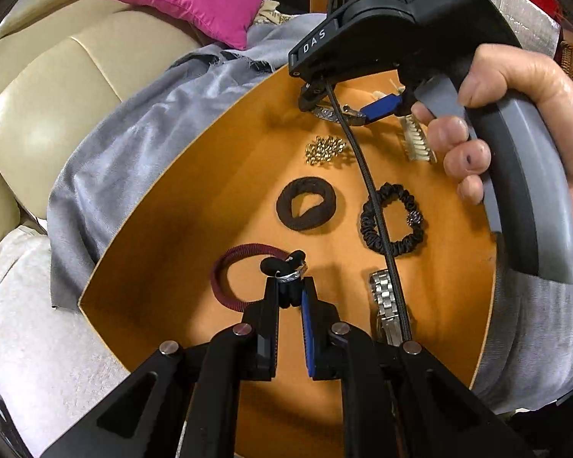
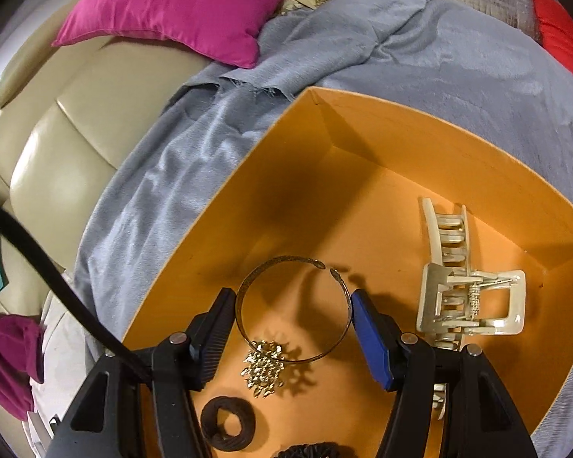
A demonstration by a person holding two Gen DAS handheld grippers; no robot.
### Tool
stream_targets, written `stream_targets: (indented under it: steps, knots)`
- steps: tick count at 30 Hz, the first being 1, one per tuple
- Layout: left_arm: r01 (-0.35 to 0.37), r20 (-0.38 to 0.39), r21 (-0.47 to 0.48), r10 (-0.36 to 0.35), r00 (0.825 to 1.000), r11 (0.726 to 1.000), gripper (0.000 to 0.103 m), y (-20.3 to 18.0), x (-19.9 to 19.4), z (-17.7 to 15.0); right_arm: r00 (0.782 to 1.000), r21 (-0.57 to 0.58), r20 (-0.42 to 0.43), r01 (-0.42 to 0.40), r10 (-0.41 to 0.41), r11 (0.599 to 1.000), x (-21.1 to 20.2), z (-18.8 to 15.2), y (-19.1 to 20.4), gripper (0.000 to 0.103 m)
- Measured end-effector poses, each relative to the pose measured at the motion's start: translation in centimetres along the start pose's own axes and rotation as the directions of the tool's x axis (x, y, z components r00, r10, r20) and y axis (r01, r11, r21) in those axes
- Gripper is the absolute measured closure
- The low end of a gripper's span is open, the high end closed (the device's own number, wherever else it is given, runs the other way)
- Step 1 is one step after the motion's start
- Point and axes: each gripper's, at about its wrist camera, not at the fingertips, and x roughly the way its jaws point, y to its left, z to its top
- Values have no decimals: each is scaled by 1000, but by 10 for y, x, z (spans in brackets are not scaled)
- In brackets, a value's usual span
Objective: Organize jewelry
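Note:
An orange box [image 1: 179, 198] holds the jewelry. My left gripper [image 1: 289, 286] is shut on a small black hair tie with a silver ring [image 1: 286, 271], beside a maroon hair band [image 1: 233, 267]. My right gripper [image 2: 292, 301] holds an open metal bangle [image 2: 248, 286] between its fingers; in the left wrist view the right gripper [image 1: 340, 108] is at the box's far end. A gold cluster piece [image 2: 265, 366], a brown hair tie [image 1: 306, 204], a black scrunchie [image 1: 393, 219], a silver watch [image 1: 384, 301] and a cream claw clip [image 2: 454, 290] lie in the box.
The box [image 2: 225, 229] sits on a grey cloth [image 2: 439, 57] over a beige sofa [image 1: 38, 107] with a pink cushion [image 2: 179, 4]. A black cable [image 1: 366, 175] crosses above the box. A white fluffy cover [image 1: 30, 324] lies at the left.

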Motion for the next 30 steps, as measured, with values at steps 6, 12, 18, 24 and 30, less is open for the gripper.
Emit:
stream_targets:
  steps: [6, 12, 18, 24, 30]
  knots:
    - [-15, -27, -8, 15, 1000, 1000, 92, 3, 11, 1, 1000, -4, -6, 19, -19, 1000, 4, 4, 1, 38]
    - [-29, -42, -7, 29, 999, 1000, 81, 3, 17, 3, 1000, -4, -13, 19, -19, 1000, 2, 3, 4, 37]
    - [-47, -44, -20, 46, 998, 999, 47, 6, 18, 5, 1000, 16, -17, -15, 16, 1000, -5, 0, 0, 35]
    - [-61, -31, -43, 60, 998, 997, 44, 7, 6, 4, 998, 15, 26, -59, 58, 998, -29, -9, -5, 35]
    - [-97, 24, -48, 99, 995, 994, 39, 6, -22, 5, 992, 1, 86, -96, 95, 995, -69, -26, -7, 35]
